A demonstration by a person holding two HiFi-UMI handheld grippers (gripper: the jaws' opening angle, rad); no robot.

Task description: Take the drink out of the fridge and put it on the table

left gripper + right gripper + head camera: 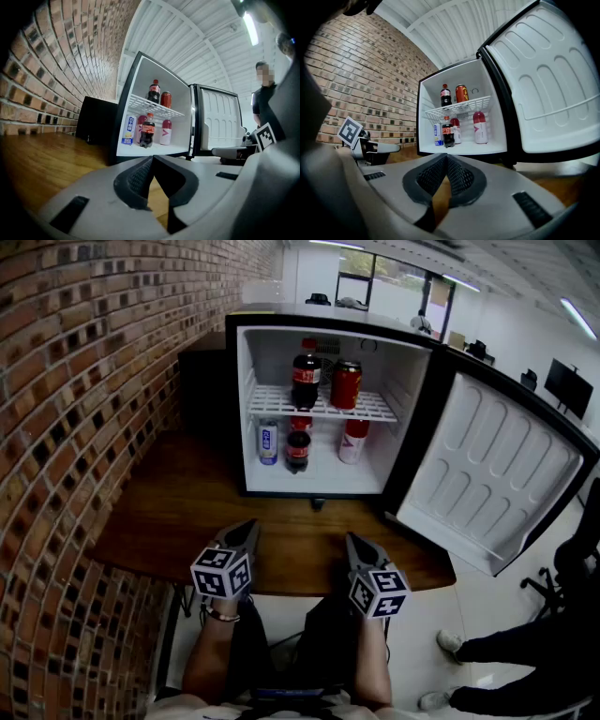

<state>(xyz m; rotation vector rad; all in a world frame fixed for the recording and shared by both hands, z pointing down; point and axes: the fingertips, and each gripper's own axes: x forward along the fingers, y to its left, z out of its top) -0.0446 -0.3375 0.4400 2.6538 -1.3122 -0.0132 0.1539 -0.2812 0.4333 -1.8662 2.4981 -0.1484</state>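
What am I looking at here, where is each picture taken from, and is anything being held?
No robot: a person holds a two-fingered gripper in each hand. The head view looks down from the person's head on the left gripper and right gripper, at the near edge of a wooden table. On it stands a small fridge, door open, with a cola bottle and a red can on its shelf and more drinks below. The other two pictures come from cameras riding on the grippers, looking along their fingers. Both pairs are shut together on nothing, so no drink is held.
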